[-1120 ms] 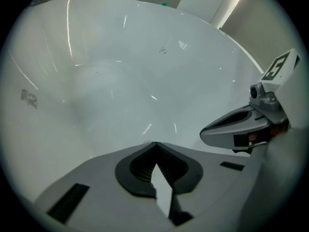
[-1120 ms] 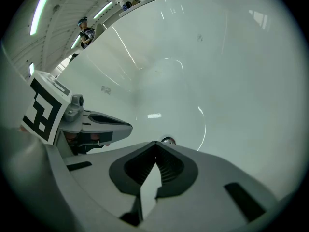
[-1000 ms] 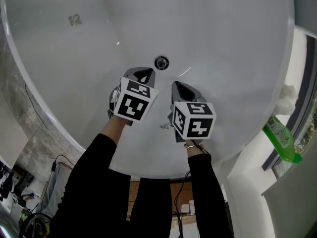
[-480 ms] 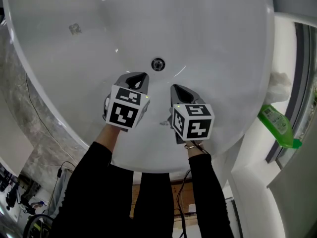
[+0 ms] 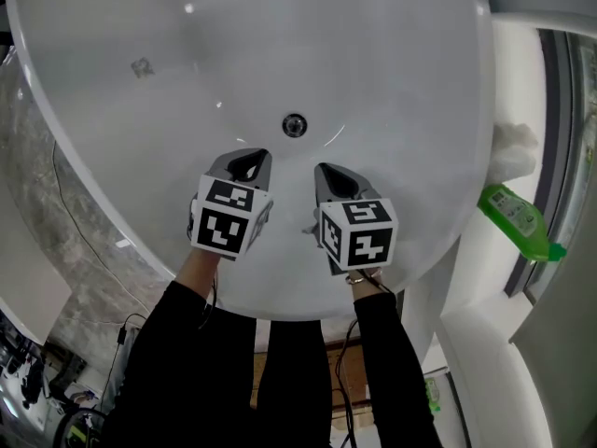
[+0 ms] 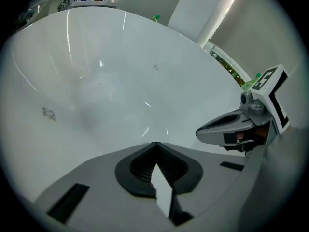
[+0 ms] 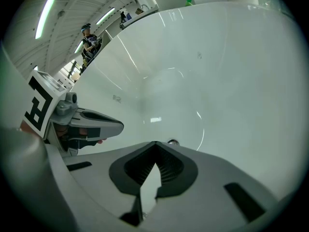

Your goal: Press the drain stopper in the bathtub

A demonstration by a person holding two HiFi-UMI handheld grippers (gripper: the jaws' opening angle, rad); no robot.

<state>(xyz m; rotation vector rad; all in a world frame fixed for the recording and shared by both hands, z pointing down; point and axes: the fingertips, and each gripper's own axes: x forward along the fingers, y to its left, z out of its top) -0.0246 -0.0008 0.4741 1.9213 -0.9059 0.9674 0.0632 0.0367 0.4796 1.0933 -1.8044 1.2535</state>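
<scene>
The left claw point(image 5: 250, 160) and right claw point(image 5: 328, 173) are shut and empty. The drain stopper point(image 5: 295, 124) sits low in the bathtub point(image 5: 401, 73), just ahead, touched by neither. Whether it is pressed down cannot be told.

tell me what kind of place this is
Likely a bathroom mock-up inside a hall or workshop: a white bathtub with a round drain stopper, a green bottle beside it, and long strip lights overhead.

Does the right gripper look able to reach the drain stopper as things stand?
Probably yes. The right gripper, jaws together and empty, hangs just short of the drain stopper. Only bare bathtub lies between them, and the left gripper is off to one side.
</scene>
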